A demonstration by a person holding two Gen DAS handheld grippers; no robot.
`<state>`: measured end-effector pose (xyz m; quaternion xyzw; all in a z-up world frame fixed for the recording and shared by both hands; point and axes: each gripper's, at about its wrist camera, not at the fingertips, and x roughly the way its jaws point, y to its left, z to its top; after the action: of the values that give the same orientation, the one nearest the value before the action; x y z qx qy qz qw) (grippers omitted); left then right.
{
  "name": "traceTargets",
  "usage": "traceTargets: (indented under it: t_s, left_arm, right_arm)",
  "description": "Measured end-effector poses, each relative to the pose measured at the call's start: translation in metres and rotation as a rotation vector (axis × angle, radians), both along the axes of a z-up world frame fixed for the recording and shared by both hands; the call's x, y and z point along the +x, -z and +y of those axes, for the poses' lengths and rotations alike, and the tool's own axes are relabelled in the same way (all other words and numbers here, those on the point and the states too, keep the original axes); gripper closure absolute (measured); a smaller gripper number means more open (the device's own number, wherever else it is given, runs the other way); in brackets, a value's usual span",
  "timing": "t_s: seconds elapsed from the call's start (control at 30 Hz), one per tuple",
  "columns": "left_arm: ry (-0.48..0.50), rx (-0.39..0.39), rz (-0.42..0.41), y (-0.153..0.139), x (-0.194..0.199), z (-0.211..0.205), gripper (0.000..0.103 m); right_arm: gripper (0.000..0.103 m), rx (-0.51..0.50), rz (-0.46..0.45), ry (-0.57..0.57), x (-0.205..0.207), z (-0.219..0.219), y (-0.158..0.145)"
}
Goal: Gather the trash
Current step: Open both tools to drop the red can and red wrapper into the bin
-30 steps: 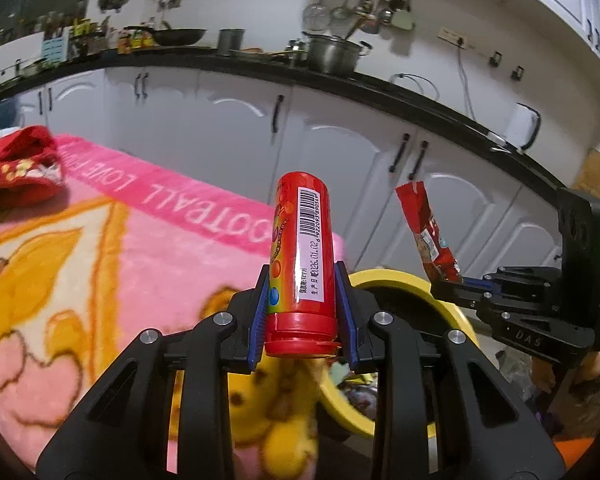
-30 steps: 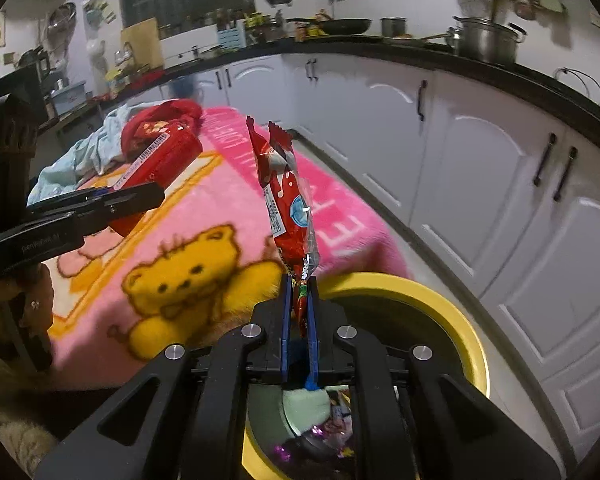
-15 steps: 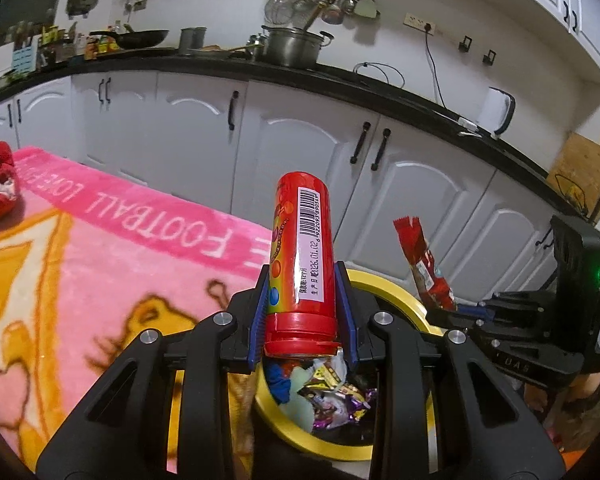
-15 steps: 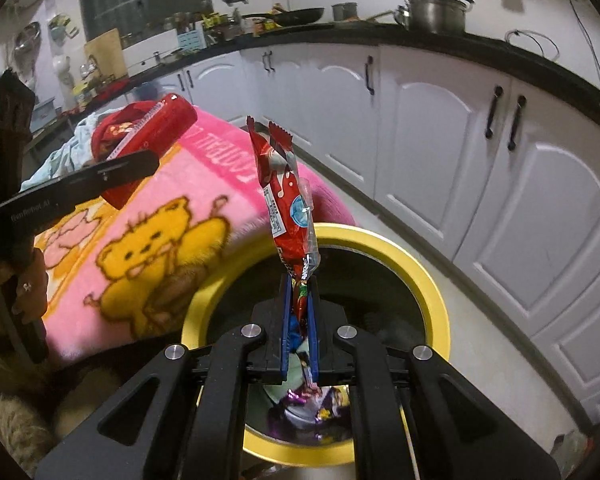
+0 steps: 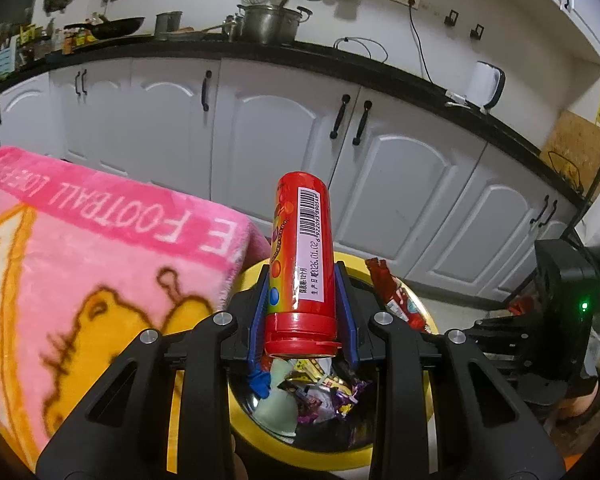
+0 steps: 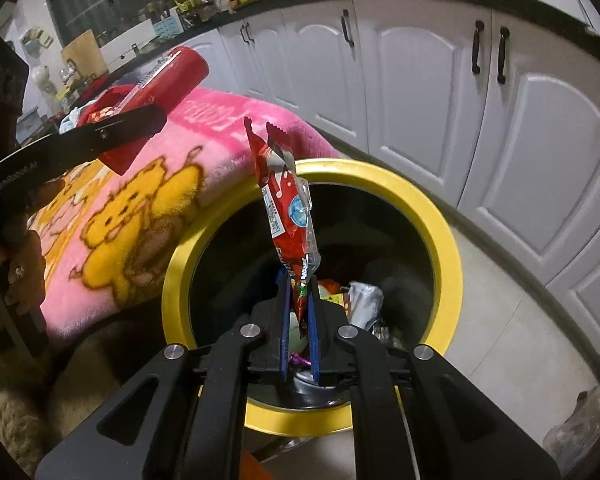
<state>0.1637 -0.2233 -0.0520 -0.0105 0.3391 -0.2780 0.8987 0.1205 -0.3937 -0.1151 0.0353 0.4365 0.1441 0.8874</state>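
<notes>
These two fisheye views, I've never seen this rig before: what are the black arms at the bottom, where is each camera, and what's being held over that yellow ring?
No robot here: a person carries a hand-held two-finger gripper in each hand, with a camera on each looking along its fingers. The black arms are the gripper's own linkages. In the left wrist view, the left gripper clamps a red candy tube. In the right wrist view, the right gripper pinches a red snack wrapper. Both hang over a yellow-rimmed trash bin already holding wrappers. Beside it lies a pink cartoon blanket; white kitchen cabinets stand behind.
</notes>
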Motion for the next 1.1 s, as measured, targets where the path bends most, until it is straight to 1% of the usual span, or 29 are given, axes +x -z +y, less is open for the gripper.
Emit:
traceTargets:
  t_s: [0.17, 0.43, 0.5, 0.53, 0.57, 0.63, 0.7, 0.77, 0.83, 0.9, 0.93, 0.97, 1.03, 1.07, 1.1]
  left_arm:
    - [0.008, 0.006, 0.025, 0.008, 0.005, -0.005, 0.08]
    - [0.016, 0.021, 0.052, 0.017, 0.012, -0.011, 0.08]
    - [0.018, 0.027, 0.057, 0.019, 0.013, -0.013, 0.079]
    - [0.02, 0.03, 0.06, 0.02, 0.014, -0.014, 0.075]
    - [0.021, 0.031, 0.062, 0.02, 0.014, -0.014, 0.066]
    - [0.022, 0.03, 0.062, 0.021, 0.014, -0.014, 0.061]
    - [0.021, 0.034, 0.064, 0.021, 0.014, -0.013, 0.06]
    - [0.018, 0.037, 0.063, 0.02, 0.014, -0.012, 0.05]
    - [0.008, 0.041, 0.058, 0.018, 0.012, -0.009, 0.043]
    - [-0.003, 0.043, 0.057, 0.016, 0.011, -0.004, 0.04]
    - [-0.012, 0.046, 0.055, 0.015, 0.01, -0.001, 0.032]
    - [-0.022, 0.048, 0.051, 0.013, 0.009, 0.002, 0.028]
    - [-0.033, 0.046, 0.043, 0.008, 0.007, 0.009, 0.026]
    - [-0.038, 0.046, 0.04, 0.007, 0.006, 0.012, 0.021]
    - [-0.046, 0.047, 0.038, 0.004, 0.005, 0.016, 0.019]
  right_arm:
    - [0.091, 0.013, 0.027, 0.006, 0.002, -0.002, 0.01]
    - [0.088, 0.019, 0.04, 0.019, 0.004, -0.005, 0.015]
    - [0.085, 0.013, 0.037, 0.022, 0.005, -0.006, 0.016]
    - [0.082, 0.013, 0.037, 0.023, 0.004, -0.006, 0.016]
    - [0.078, 0.013, 0.037, 0.024, 0.004, -0.007, 0.016]
    - [0.072, 0.013, 0.031, 0.028, 0.003, -0.007, 0.016]
    - [0.071, 0.012, 0.03, 0.028, 0.002, -0.008, 0.016]
    - [0.061, 0.009, 0.023, 0.034, 0.0, -0.009, 0.013]
    - [0.061, 0.005, 0.013, 0.037, -0.001, -0.01, 0.01]
    - [0.058, -0.002, -0.003, 0.041, -0.004, -0.009, 0.004]
    - [0.054, -0.005, -0.014, 0.045, -0.006, -0.009, 0.0]
    - [0.051, -0.007, -0.021, 0.05, -0.007, -0.009, -0.003]
    - [0.049, -0.008, -0.037, 0.054, -0.009, -0.006, -0.01]
    - [0.044, -0.009, -0.051, 0.057, -0.011, -0.005, -0.016]
    - [0.042, -0.012, -0.062, 0.06, -0.013, -0.004, -0.021]
